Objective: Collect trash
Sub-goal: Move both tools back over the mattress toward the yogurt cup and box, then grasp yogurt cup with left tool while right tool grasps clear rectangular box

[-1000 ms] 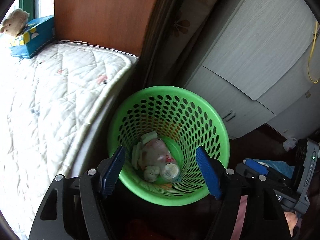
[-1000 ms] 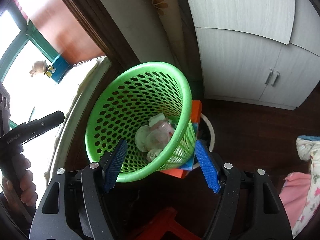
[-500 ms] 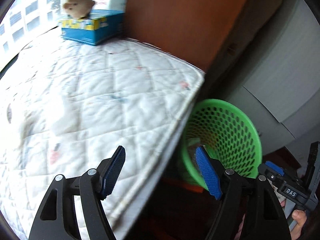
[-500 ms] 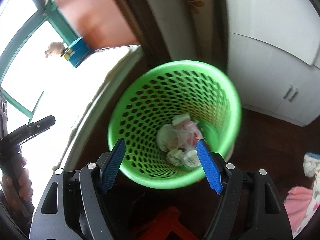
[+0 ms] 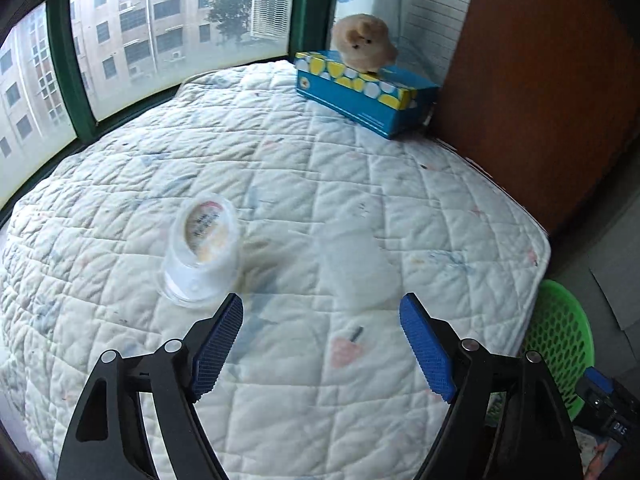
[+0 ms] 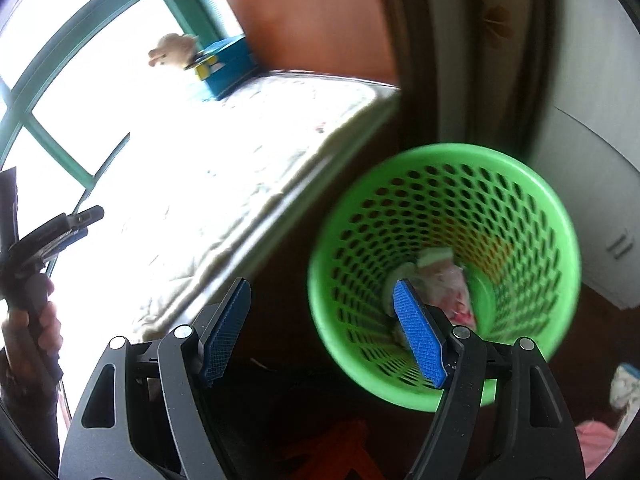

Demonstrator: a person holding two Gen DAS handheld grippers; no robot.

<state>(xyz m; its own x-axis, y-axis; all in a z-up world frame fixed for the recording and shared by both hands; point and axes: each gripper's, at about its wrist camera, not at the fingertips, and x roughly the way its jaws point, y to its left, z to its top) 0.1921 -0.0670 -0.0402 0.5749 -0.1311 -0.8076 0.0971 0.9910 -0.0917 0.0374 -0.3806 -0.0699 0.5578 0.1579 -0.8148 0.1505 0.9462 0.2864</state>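
Note:
In the left wrist view a clear plastic cup point(image 5: 200, 252) with a printed lid lies tipped on the white quilted mattress point(image 5: 280, 184). A crumpled clear wrapper point(image 5: 356, 264) lies to its right. My left gripper point(image 5: 322, 344) is open and empty, hovering just short of both. The green perforated basket point(image 6: 448, 264) stands on the floor beside the mattress and holds several pieces of trash point(image 6: 440, 280); its rim also shows in the left wrist view point(image 5: 560, 344). My right gripper point(image 6: 322, 332) is open and empty above the basket's left rim.
A blue tissue box point(image 5: 360, 92) with a plush toy point(image 5: 362, 40) on it sits at the mattress's far corner by the window. A brown wooden panel point(image 5: 540, 80) and grey cabinets point(image 6: 600, 200) stand to the right. A red stool point(image 6: 332, 452) is below.
My left gripper swung from over the basket to above the mattress, bringing the cup and wrapper into view. My right gripper shifted left, so the basket now sits to the right.

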